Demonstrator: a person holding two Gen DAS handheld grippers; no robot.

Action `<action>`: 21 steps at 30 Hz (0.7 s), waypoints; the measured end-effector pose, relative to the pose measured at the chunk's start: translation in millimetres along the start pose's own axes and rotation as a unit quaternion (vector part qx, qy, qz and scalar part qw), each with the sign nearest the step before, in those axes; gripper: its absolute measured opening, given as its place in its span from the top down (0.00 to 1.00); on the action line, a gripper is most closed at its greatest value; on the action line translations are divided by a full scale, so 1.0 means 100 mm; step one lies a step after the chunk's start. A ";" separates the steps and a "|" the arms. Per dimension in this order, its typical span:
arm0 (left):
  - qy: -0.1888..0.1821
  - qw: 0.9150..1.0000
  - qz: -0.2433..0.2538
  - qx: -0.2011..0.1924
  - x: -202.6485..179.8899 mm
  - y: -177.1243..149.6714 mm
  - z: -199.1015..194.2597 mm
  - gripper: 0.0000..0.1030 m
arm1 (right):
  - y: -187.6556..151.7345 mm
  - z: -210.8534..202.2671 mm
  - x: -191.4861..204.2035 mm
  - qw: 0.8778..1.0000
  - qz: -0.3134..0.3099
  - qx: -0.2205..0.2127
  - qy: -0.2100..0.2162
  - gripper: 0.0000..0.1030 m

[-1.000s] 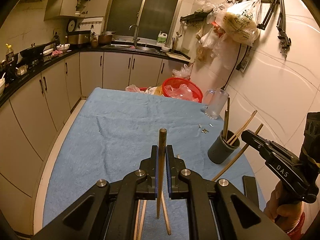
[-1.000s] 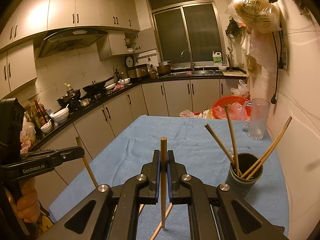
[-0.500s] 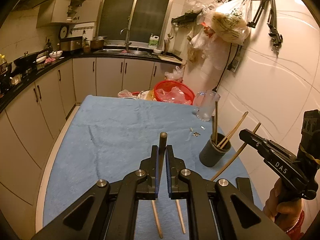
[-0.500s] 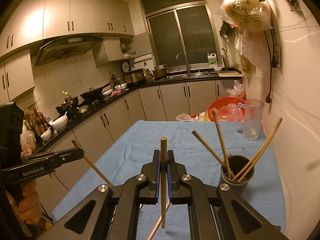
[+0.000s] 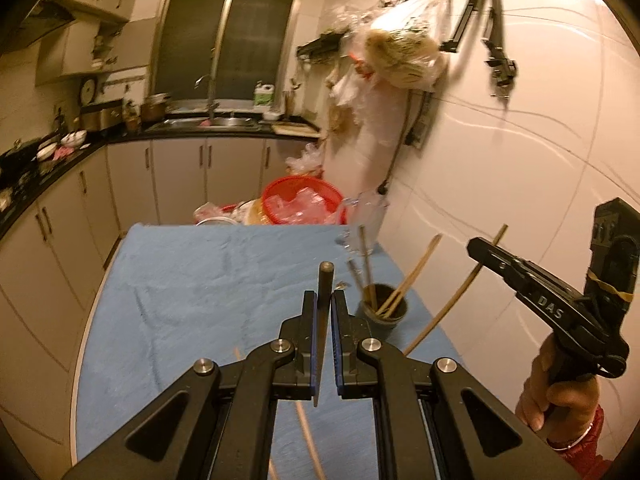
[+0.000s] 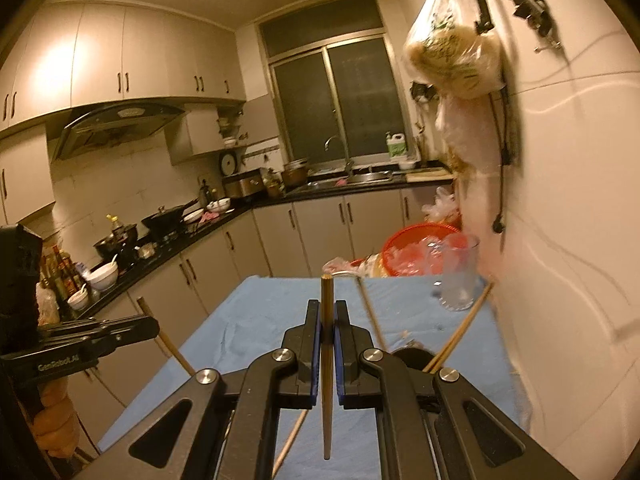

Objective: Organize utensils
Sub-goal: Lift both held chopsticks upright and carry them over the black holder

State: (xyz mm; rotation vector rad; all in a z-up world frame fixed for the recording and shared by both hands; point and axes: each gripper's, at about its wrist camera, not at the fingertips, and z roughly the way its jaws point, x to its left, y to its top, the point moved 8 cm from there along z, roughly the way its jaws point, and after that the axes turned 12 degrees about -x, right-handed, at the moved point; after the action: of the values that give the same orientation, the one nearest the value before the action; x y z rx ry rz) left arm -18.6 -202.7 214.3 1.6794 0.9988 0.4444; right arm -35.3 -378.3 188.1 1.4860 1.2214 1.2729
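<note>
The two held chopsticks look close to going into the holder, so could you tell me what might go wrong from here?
1. The dark cup already holds several splayed chopsticks; an incoming stick could catch them and tip it.
2. Each gripper, left and right, pinches one chopstick mid-length, so it may pivot or slip.

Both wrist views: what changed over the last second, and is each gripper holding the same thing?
Both grippers rose, so the blue towel-covered table and dark round holder cup sit lower and farther off. Unchanged: left gripper clamps its dark-tipped wooden chopstick, right gripper its light wooden chopstick; the cup's chopsticks stay put.
</note>
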 end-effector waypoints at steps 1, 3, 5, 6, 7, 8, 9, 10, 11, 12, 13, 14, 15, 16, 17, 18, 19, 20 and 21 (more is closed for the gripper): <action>-0.005 1.000 0.003 -0.003 -0.06 0.04 0.00 0.93 | 0.04 -0.02 -0.05 1.000 0.001 -0.003 -0.004 0.94; -0.015 1.000 0.011 -0.008 -0.18 0.11 0.01 0.93 | 0.13 -0.05 -0.13 1.000 0.003 -0.009 -0.012 0.94; -0.027 0.999 0.015 -0.010 -0.31 0.19 0.03 0.93 | 0.22 -0.06 -0.21 1.000 0.005 -0.014 -0.017 0.94; -0.033 0.999 0.016 -0.010 -0.36 0.23 0.05 0.93 | 0.27 -0.07 -0.26 1.000 0.006 -0.018 -0.022 0.94; -0.038 0.999 0.016 -0.011 -0.40 0.26 0.07 0.93 | 0.30 -0.06 -0.29 0.999 0.007 -0.021 -0.025 0.94; -0.042 0.999 0.018 -0.012 -0.45 0.29 0.10 0.93 | 0.35 -0.05 -0.35 0.999 0.007 -0.023 -0.030 0.94; -0.045 0.999 0.021 -0.014 -0.49 0.33 0.12 0.93 | 0.38 -0.04 -0.38 0.999 0.010 -0.023 -0.033 0.94; -0.048 0.998 0.024 -0.016 -0.53 0.37 0.14 0.93 | 0.40 -0.02 -0.42 0.999 0.013 -0.023 -0.034 0.94; -0.048 0.998 0.025 -0.018 -0.56 0.41 0.16 0.93 | 0.44 0.00 -0.47 0.999 0.017 -0.024 -0.035 0.94; -0.050 0.998 0.025 -0.019 -0.60 0.44 0.18 0.93 | 0.47 0.03 -0.50 0.999 0.020 -0.024 -0.037 0.94; -0.053 0.998 0.026 -0.019 -0.64 0.48 0.22 0.93 | 0.51 0.04 -0.53 0.999 0.021 -0.025 -0.039 0.94; -0.054 0.998 0.026 -0.020 -0.67 0.50 0.23 0.93 | 0.52 0.06 -0.58 0.999 0.023 -0.025 -0.040 0.94; -0.055 0.998 0.027 -0.022 -0.70 0.56 0.28 0.93 | 0.56 0.08 -0.62 0.998 0.026 -0.027 -0.042 0.94; -0.055 0.998 0.027 -0.024 -0.73 0.59 0.31 0.93 | 0.58 0.10 -0.65 0.998 0.026 -0.028 -0.044 0.94; -0.056 0.998 0.028 -0.025 -0.76 0.62 0.35 0.93 | 0.60 0.11 -0.69 0.998 0.026 -0.029 -0.046 0.94; -0.057 0.998 0.028 -0.025 -0.78 0.64 0.38 0.93 | 0.63 0.14 -0.73 0.998 0.026 -0.032 -0.050 0.94; -0.057 0.998 0.029 -0.026 -0.80 0.67 0.42 0.93 | 0.64 0.17 -0.74 0.998 0.027 -0.032 -0.051 0.94; -0.057 0.998 0.029 -0.027 -0.82 0.69 0.47 0.93 | 0.66 0.21 -0.78 0.998 0.030 -0.032 -0.051 0.94; -0.057 0.998 0.028 -0.026 -0.85 0.72 0.54 0.93 | 0.68 0.24 -0.81 0.998 0.033 -0.031 -0.052 0.94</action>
State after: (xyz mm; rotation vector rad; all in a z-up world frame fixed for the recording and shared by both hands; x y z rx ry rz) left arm -1.3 -307.5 277.2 1.6707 0.8516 0.4023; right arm -2.5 -470.9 233.6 1.5386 1.0633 1.2507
